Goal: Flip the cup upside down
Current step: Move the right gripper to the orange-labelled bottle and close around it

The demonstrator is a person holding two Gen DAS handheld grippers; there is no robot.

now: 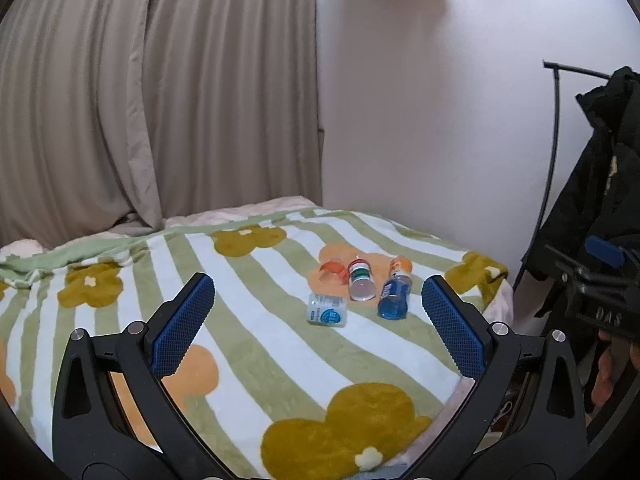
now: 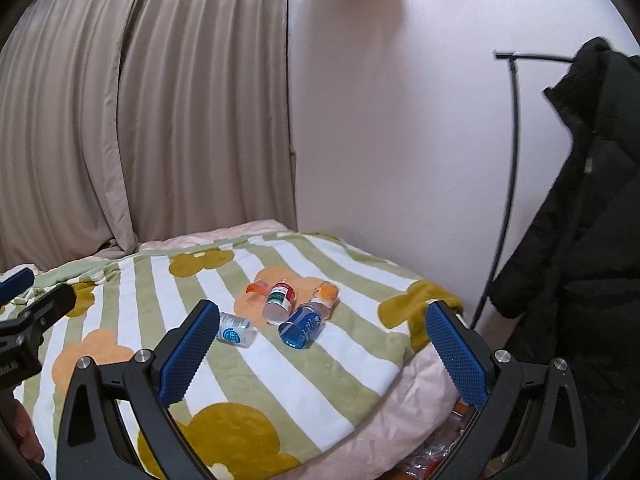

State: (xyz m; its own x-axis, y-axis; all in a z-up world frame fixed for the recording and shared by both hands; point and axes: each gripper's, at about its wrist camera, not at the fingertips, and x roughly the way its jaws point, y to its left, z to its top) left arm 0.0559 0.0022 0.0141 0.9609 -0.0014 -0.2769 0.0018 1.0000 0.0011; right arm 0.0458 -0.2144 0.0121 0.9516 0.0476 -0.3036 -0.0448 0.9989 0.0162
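Five small cups lie on their sides on a bed covered by a striped blanket [image 1: 280, 344] with flower shapes. The orange cup [image 1: 333, 271] lies farthest back, with the red-green cup [image 1: 361, 280] just beside it, its clear base facing the cameras. The blue cup [image 1: 394, 298] lies to the right of these, and an orange-capped one [image 1: 400, 266] sits right behind it, touching or nearly so. The white cup [image 1: 327, 311] with a blue round label lies nearest, a little apart from the others on the left.

The left tool [image 1: 318, 322] hangs above the blanket with its blue pads spread wide, holding nothing. The right tool [image 2: 320, 344] is likewise spread wide and empty, hovering short of the cups; in its view the white cup [image 2: 236, 330] sits just beside its left pad [image 2: 186, 354]. Behind the bed hang a beige curtain [image 1: 140, 100] and a dark coat [image 2: 580, 240] against a white wall.
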